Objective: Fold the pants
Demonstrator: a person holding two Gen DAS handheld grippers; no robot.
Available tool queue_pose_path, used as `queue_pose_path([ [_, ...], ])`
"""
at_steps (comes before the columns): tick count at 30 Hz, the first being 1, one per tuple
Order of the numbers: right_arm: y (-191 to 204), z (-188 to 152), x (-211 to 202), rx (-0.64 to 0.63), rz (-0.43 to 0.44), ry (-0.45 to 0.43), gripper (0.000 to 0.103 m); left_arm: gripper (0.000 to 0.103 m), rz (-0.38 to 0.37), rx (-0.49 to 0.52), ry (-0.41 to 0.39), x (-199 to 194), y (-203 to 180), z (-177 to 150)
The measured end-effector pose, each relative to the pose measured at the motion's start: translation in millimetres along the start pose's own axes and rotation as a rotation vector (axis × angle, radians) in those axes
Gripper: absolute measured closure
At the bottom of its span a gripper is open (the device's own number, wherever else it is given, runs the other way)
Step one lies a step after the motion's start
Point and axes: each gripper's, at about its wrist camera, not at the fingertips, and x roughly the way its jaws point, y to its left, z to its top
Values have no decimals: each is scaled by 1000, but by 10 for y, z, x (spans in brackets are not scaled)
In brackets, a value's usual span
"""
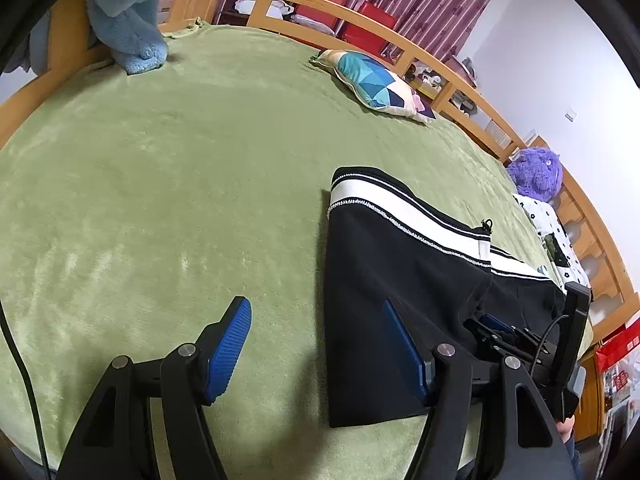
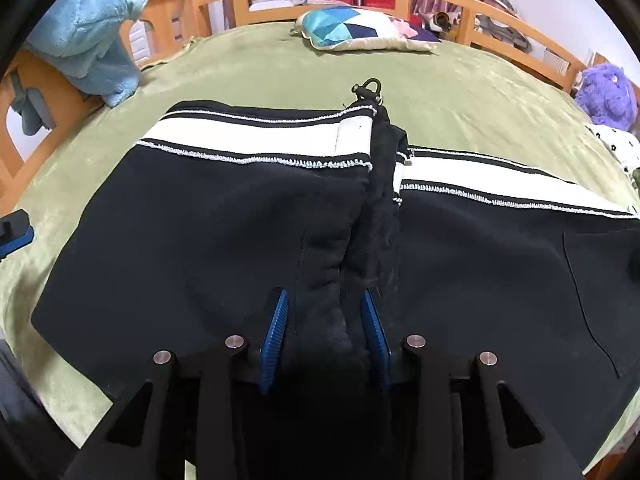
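since the pants [image 2: 224, 232] look soft and floppy, the right gripper [image 2: 324, 344] pinches the bunched fold at lower centre, while the left gripper [image 1: 320, 344] hangs spread apart.

We saw black fleece pants [image 2: 240, 220] striped white at twelve o'clock, on a plain olive-green plush blanket [image 1: 160, 160]; a teal-and-navy geometric cushion [image 2: 344, 26] lay beyond.

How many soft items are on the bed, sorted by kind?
Pants: 1, black pants with white stripe
Plush toys: 2, blue plush, purple plush
Pillows: 1, geometric-print pillow
Spotted fabric at bed edge: 1, spotted fabric, kind unclear
Total: 5
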Motion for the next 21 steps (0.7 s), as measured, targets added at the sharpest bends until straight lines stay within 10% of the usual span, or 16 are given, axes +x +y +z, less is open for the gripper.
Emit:
queue_pose_path([
  [1,10,-1,0,-11,22,9,92,38,1,1,5,14,-1,1],
  [8,-428,-200,-632,186,141,-174,95,38,4,21,11,24,-47,-16],
  [14,-331,-459,-388,177,83,-78,93,38,10,22,38,83,-62,-28],
  [19,-436,-324,-488,211,133,-106,45,38,6,34,36,84,-95,-48],
  [21,-474,-261,-363,226,144,-79,43,38,1,35,38,95,-104,-54],
])
